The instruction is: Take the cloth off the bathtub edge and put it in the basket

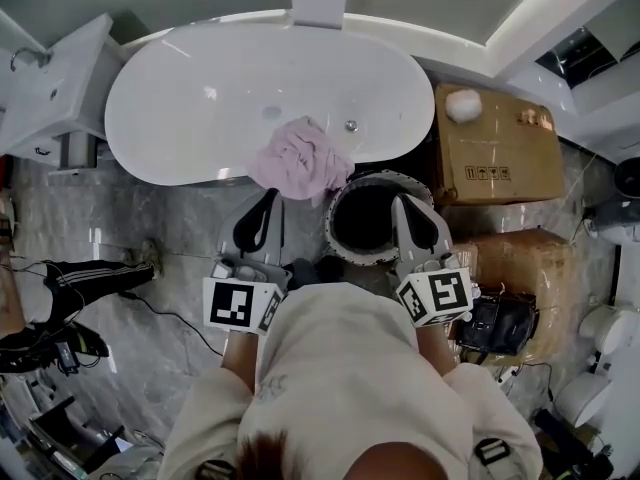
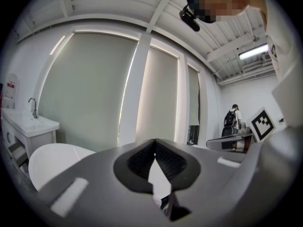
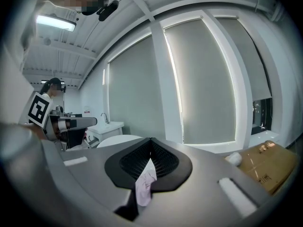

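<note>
Two grippers are in my hands, both low in the head view and pointing toward the white bathtub (image 1: 200,98).

The left gripper (image 1: 269,197) has its jaws together. In its own view the tips (image 2: 155,143) meet with nothing between them. Its tips sit just below the pink cloth (image 1: 298,158) and do not touch it.

The right gripper (image 1: 402,204) is closed too. Its tips (image 3: 150,143) meet and grip nothing. A strip of the cloth (image 3: 146,186) shows through the gap behind the tips, but I can't tell if it touches the jaws. This gripper lies over the right rim of the basket (image 1: 336,218).

The cloth is bunched and draped over the near edge of the tub, with its lower folds hanging toward the basket. The basket is dark, round and open-topped. It stands on the floor just beside the tub, between the two grippers.

On the right the room is tight: a cardboard box (image 1: 495,148) stands close to the basket and the end of the tub. On the left, bare marble floor (image 1: 160,238) runs along the tub to a sink unit (image 1: 50,83).
</note>
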A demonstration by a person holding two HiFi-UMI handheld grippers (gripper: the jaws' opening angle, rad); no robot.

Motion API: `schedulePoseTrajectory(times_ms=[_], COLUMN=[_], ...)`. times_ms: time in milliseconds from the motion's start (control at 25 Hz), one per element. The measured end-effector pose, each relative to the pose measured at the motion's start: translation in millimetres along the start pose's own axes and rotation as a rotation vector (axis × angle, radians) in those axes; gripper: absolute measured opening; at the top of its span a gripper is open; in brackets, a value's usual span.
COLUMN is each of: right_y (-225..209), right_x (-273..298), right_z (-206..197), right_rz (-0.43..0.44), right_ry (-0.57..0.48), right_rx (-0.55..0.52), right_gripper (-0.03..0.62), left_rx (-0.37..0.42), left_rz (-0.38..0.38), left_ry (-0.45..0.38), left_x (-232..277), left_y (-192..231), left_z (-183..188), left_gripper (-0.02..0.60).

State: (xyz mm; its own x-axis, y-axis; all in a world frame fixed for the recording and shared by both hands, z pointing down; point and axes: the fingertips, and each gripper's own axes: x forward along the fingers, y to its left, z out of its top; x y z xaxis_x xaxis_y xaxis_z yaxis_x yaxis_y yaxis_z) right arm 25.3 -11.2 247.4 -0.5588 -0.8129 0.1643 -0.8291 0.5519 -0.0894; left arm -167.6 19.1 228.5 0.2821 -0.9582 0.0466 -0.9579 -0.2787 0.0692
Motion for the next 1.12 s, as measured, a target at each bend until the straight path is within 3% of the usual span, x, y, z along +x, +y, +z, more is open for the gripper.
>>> schedulePoseTrajectory(times_ms=[360,720,920,1120], right_y=[-10,3,33,61], right_x=[13,58,93,118], right_z=[-6,4,31,31], right_rz=[-0.004,-0.043,0.024,0.098], right_ry=[0.029,0.035,-0.023,-0.038], right_rx=[0.028,0.045,0.041,0.053], right_gripper=[-0.002,-0.002,-0.002,-0.002], left_rx=[-0.008,-0.016,-0.01,-0.008], left_rz=[0.003,-0.026,-0.06,-0.085], left_ry=[0.009,0.027,0.02,0.028], left_x=[14,34,51,59], left_y=[7,57,89,108], left_z=[2,6,21,17], left_gripper=[0.048,0.048,0.048,0.048])
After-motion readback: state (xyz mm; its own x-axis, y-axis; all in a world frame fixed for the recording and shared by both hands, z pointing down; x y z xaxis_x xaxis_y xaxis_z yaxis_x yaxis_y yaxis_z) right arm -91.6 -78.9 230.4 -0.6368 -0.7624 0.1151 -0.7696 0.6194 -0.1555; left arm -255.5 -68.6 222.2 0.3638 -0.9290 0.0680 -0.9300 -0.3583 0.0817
